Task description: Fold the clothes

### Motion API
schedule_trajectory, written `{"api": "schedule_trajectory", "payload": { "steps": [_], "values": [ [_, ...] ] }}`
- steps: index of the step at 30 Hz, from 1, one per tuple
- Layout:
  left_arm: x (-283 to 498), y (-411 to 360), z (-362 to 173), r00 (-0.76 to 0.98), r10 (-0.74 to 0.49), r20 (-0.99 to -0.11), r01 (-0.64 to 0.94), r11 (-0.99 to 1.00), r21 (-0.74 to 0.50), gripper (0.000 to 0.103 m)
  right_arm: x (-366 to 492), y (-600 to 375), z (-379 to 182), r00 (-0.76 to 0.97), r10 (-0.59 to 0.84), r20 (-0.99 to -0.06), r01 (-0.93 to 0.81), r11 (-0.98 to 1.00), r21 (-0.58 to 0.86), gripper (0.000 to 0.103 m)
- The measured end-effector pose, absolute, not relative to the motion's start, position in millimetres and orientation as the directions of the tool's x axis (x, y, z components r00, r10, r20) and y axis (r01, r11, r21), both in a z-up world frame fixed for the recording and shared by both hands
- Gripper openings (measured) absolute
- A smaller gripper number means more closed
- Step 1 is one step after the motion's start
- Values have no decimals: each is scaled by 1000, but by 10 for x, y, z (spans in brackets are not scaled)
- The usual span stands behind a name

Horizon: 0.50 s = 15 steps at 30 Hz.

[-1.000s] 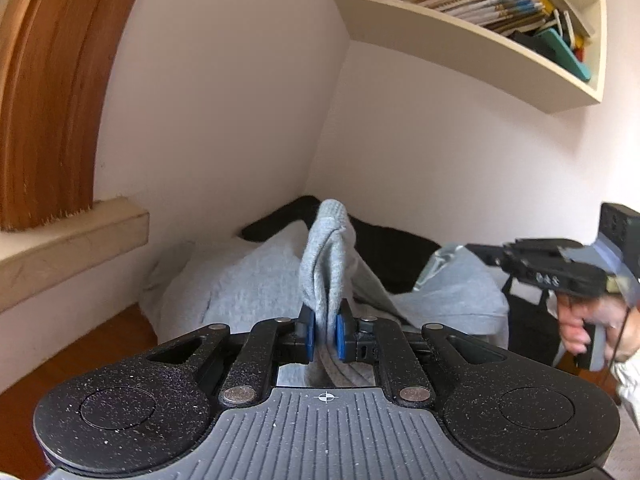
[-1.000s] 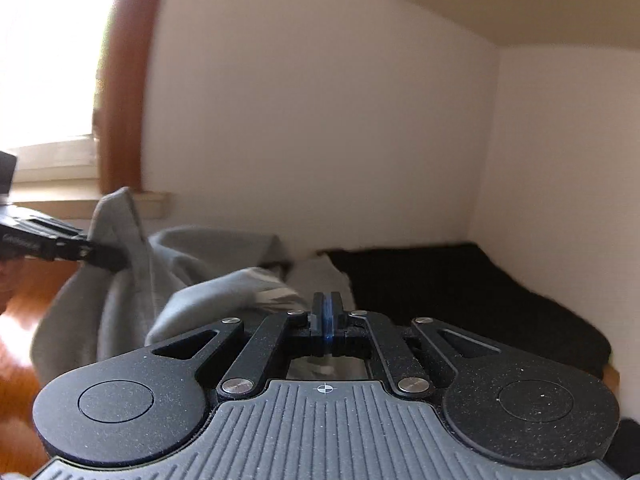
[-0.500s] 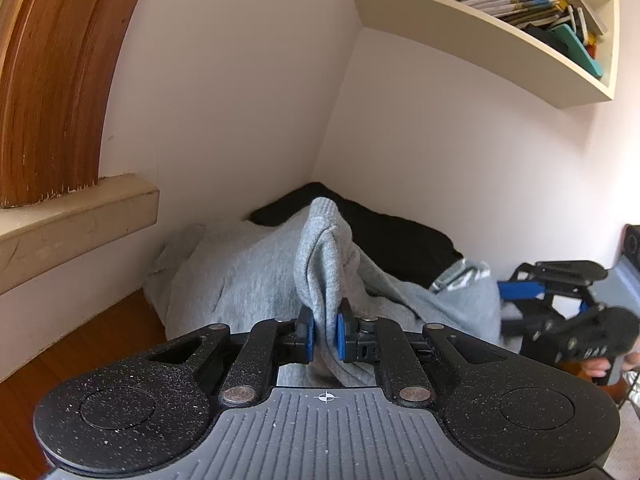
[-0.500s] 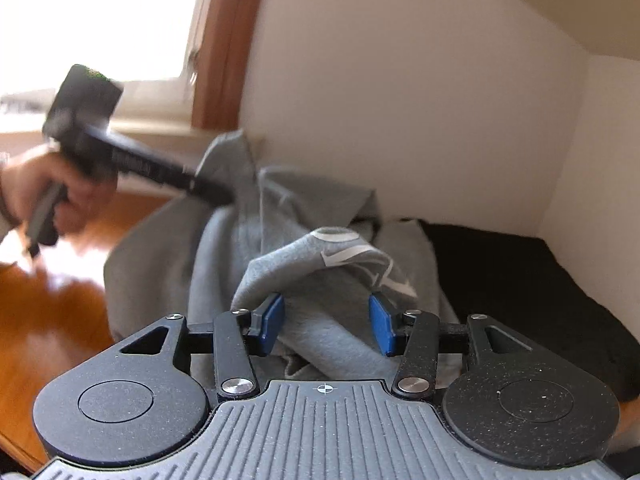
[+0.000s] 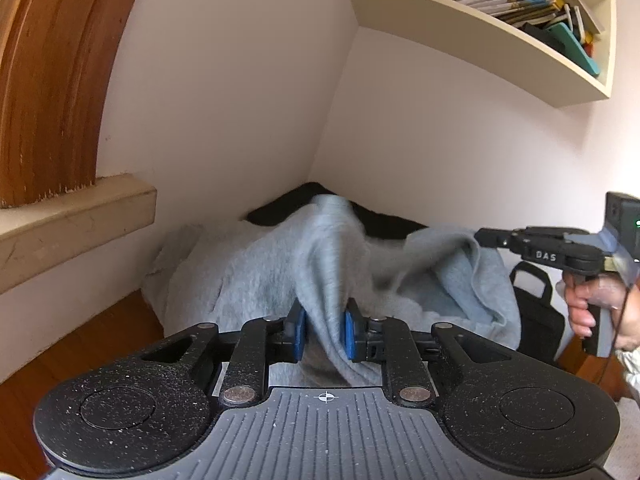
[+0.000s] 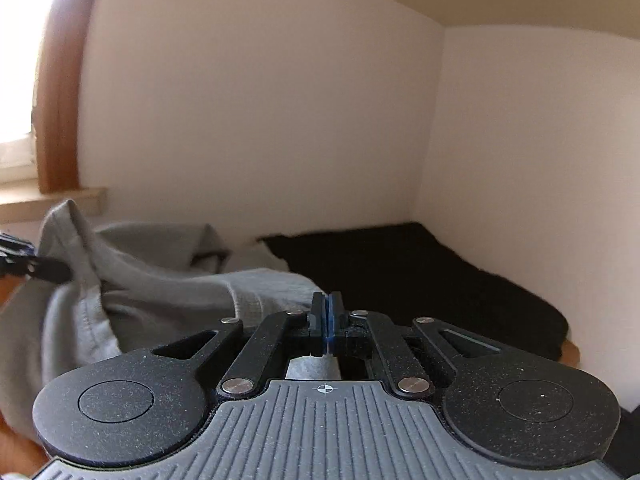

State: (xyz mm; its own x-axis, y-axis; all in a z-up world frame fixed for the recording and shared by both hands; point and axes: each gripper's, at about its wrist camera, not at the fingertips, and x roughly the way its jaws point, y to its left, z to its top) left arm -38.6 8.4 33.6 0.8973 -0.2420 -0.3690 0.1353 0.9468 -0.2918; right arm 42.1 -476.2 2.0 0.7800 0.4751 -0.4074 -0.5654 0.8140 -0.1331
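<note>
**Two grippers, one grey sweatshirt lifted between them**

There is one grey sweatshirt (image 5: 256, 272), one black cloth (image 6: 420, 264) behind it in the corner, two grippers, one visible hand (image 5: 600, 308) and one shelf of books (image 5: 500, 12) on the wall.

Half a second ago the right gripper (image 6: 327, 322) stood wide apart over the fabric; now its blue pads are pressed together. From its own camera no cloth shows between them, but the left view has its tip (image 5: 486, 237) meeting a raised edge of the sweatshirt, so it appears to pinch that edge. The fold it meets now stands higher than before.

The left gripper (image 5: 323, 334) is clamped narrow on a bunched ridge of the sweatshirt, which rises straight up from between its pads. The rest of the garment lies heaped on the wooden floor (image 5: 100, 332) against the wall, ahead of both grippers, overlapping the black cloth.
</note>
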Motion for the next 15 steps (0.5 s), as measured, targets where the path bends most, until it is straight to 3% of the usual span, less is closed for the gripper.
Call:
{"api": "schedule_trajectory", "payload": {
  "steps": [3,6,13,15],
  "values": [
    [-384,82,342,897,-243,-369,135,946,-294,19,455,-4905,16,814,416,-404,-493,864,-105,7],
    [-351,52,364,897,-241,-371,133,946,-294,19,488,-5049,11,844,354,-403,-417,906,-76,18],
    [-351,49,348,897,-240,-370,132,947,-293,19,44,-5064,-103,758,491,-430,-565,823,-56,33],
    [-357,52,340,898,-239,-371,131,947,-293,19,-48,-5014,-166,722,529,-447,-606,794,-40,47]
  ]
}}
